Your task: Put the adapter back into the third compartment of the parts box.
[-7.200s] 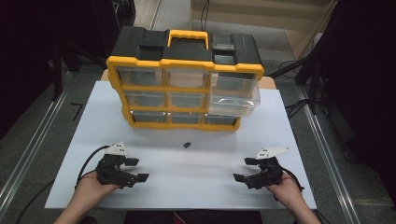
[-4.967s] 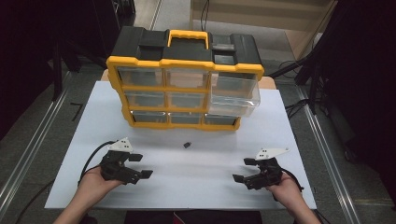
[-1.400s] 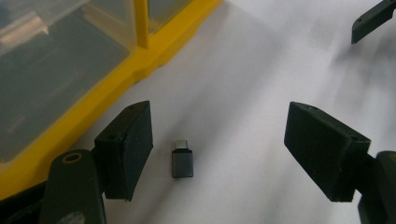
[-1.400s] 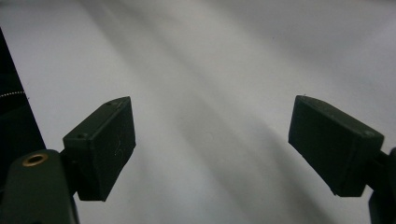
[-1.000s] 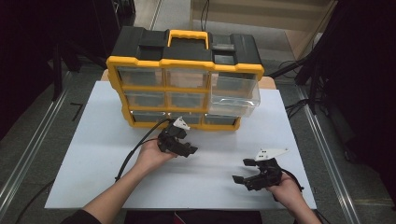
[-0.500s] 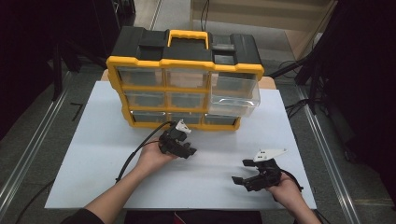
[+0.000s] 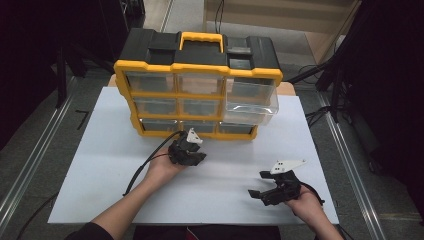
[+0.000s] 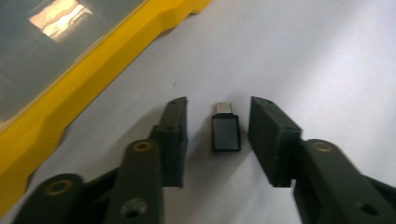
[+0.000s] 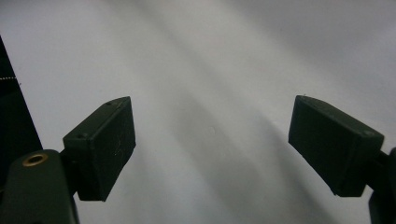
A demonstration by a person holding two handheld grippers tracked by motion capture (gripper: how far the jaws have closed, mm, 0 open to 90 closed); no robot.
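Straddling unlabelled black adapter (image 8: pixel 226 132), jaws apart

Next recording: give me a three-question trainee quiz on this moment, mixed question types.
1. True or false: the left gripper has shut on the small black adapter.
2. Which drawer of the yellow organizer sticks out? A) top left B) right, clear drawer C) bottom middle
3. Fill in: the right gripper rests on the white ____, jaws open.

Key: 1 false, the jaws flank it with gaps on both sides; 2 B; 3 table.
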